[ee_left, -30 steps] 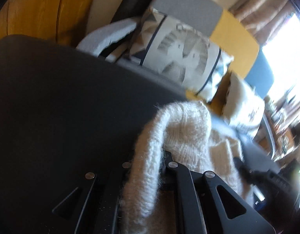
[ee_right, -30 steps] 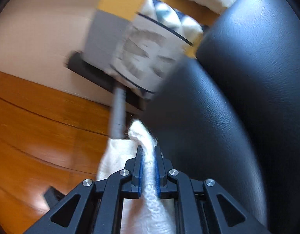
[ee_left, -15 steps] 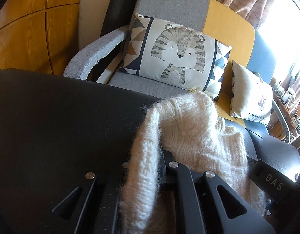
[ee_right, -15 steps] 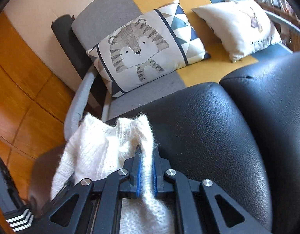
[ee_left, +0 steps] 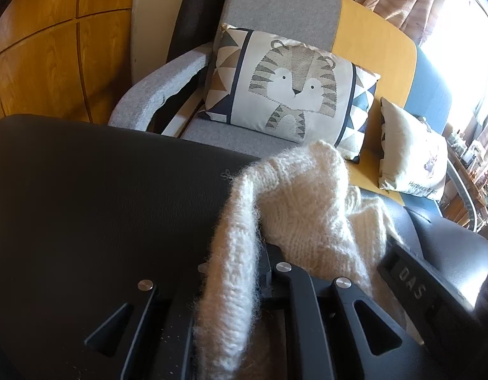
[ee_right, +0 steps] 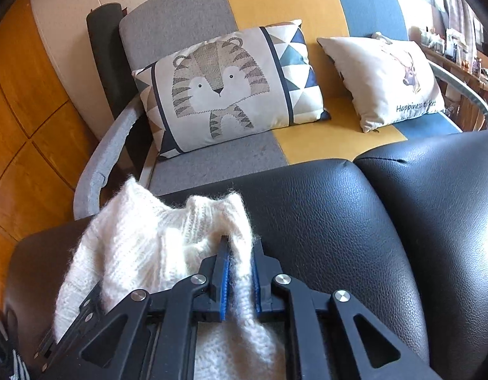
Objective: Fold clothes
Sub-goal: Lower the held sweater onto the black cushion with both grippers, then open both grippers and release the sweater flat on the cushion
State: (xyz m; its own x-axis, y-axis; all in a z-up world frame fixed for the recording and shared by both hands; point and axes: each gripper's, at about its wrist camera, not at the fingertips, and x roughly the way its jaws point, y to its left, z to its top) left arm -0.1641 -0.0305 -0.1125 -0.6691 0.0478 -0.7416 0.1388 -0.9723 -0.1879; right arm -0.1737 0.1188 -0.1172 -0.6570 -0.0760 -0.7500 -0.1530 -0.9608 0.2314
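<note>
Fuzzy cream-white knitted sweater (ee_right: 142, 243) bunched in a heap on the black leather cushion (ee_right: 323, 221), at its left end, near the far edge that faces the grey, yellow and blue sofa (ee_right: 307, 136). No flat panel, no crisp crease, no squared outline visible anywhere in the knit; judged from that, folding barely begun or at most one rough fold brought over.

Left gripper (ee_left: 240, 253) clamped narrow on a thick rolled edge of the sweater (ee_left: 301, 215), wool spilling over both sides of the fingers so that the pads stay hidden. Right gripper (ee_right: 239, 272) with a ridge of the same knit between its blue pads (ee_right: 225, 278), jaws opening, fabric apparently slack between them rather than pinched; grip judged as being let go. Both grippers close together over the same heap, the black body of the right one showing at the lower right of the left wrist view.

Left to do, as a judgement: spread or flatten the body on the cushion, bring sleeves in, fold the length over, square the stack. Sleeves and hem not distinguishable in the bunch, so which part is held cannot be told.

Behind, untouched: tiger-print rectangular pillow (ee_right: 225, 95) and cream pillow with lettering (ee_right: 386, 79) on the sofa seat, well apart from the garment. Wooden panelled wall (ee_left: 54, 47) at the far left.
</note>
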